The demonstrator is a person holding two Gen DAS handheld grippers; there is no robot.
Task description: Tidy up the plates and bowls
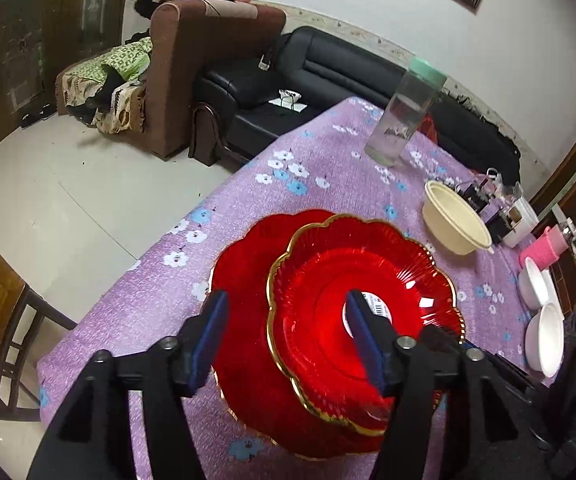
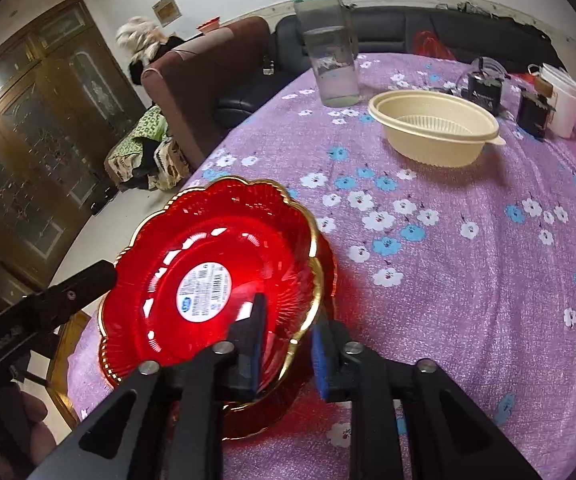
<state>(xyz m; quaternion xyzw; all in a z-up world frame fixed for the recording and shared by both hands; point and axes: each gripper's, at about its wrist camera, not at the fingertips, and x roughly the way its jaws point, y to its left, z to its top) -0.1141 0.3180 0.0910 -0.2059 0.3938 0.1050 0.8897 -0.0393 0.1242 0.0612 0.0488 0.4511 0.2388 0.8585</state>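
Red glass fills our left wrist view: our left gripper (image 1: 286, 336) hangs spread wide with nothing between its fingers, above a smaller red plate (image 1: 368, 320) stacked on a larger red plate (image 1: 244, 264), a cream bowl (image 1: 454, 220) farther ahead to the right. From our right wrist view, our right gripper (image 2: 288, 344) straddles the smaller plate's near gold rim, one finger inside, one outside; we cannot tell whether the pads actually grip it.

the left black plastic two-finger gripper (image 1: 286, 338) has angular arms with triangular cut-outs, round silver pivot screws and flat blue rubber pads (image 1: 362, 334). the right black plastic two-finger gripper (image 2: 288, 350) looks the same: silver screws, blue pads (image 2: 321, 364).
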